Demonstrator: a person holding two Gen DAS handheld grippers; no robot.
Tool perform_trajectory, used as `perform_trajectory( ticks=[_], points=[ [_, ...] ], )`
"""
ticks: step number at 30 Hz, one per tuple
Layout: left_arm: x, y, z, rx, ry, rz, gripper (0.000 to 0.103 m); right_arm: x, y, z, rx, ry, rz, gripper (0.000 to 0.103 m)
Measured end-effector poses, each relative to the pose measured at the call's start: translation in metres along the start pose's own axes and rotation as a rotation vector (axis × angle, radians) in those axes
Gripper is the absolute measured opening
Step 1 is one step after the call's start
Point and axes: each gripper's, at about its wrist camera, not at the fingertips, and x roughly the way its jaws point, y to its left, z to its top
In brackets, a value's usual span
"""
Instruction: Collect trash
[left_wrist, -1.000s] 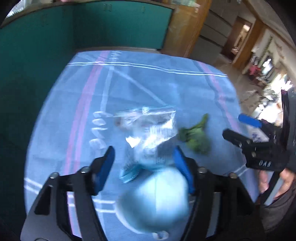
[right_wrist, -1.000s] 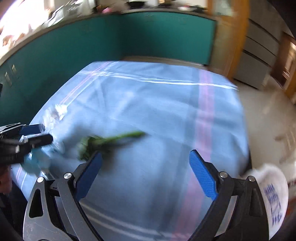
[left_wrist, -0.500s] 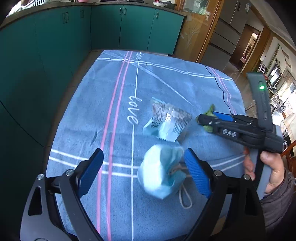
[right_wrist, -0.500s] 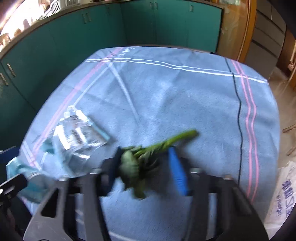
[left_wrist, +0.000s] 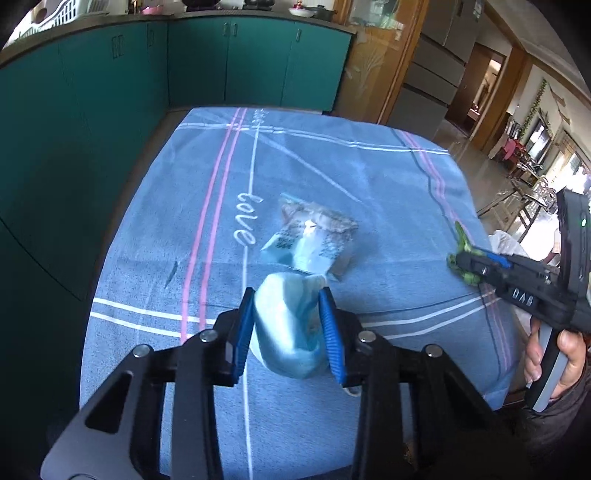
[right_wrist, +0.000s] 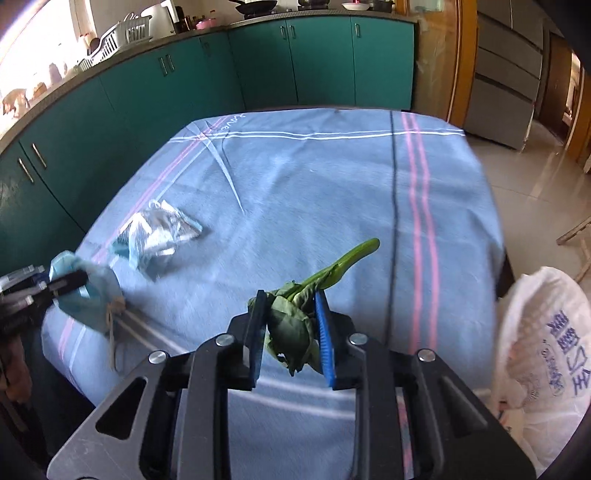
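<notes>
Two grippers are in view: the left gripper (left_wrist: 288, 328) and the right gripper (right_wrist: 290, 334), each with two fingers. Three pieces of trash show: one crumpled blue face mask (left_wrist: 286, 332), one clear plastic wrapper (left_wrist: 310, 240) and one wilted green leafy stalk (right_wrist: 295, 321). One white plastic bag (right_wrist: 546, 354) with blue print sits at the table's edge. One blue tablecloth (right_wrist: 314, 206) covers the one table, marked with two pairs of pink stripes and one written word, "love". One hand (left_wrist: 557, 354) is visible
</notes>
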Motion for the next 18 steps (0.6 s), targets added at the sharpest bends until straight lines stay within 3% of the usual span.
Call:
perform_trajectory(
  ticks=[9, 11, 12, 15, 18],
  points=[
    [-0.010, -0.031, -0.003, 0.064, -0.010, -0.081, 0.036, -0.007, -0.009, -0.030, -0.045, 0.032, -0.080, 0.026],
    [-0.008, -0.039, -0.005, 0.085, -0.003, -0.066, 0.042, -0.008, -0.011, -0.032, -0.040, 0.028, -0.089, 0.031],
    [-0.008, -0.041, -0.005, 0.092, -0.004, -0.060, 0.046, -0.009, -0.012, -0.032, -0.035, 0.026, -0.090, 0.038],
    [-0.012, -0.045, -0.007, 0.110, -0.019, -0.046, 0.068, -0.012, -0.016, -0.031, -0.006, 0.005, -0.115, 0.075],
    [-0.013, -0.044, -0.007, 0.107, -0.034, -0.036, 0.083, -0.015, -0.016, -0.026, 0.010, -0.020, -0.109, 0.080]
  ],
)
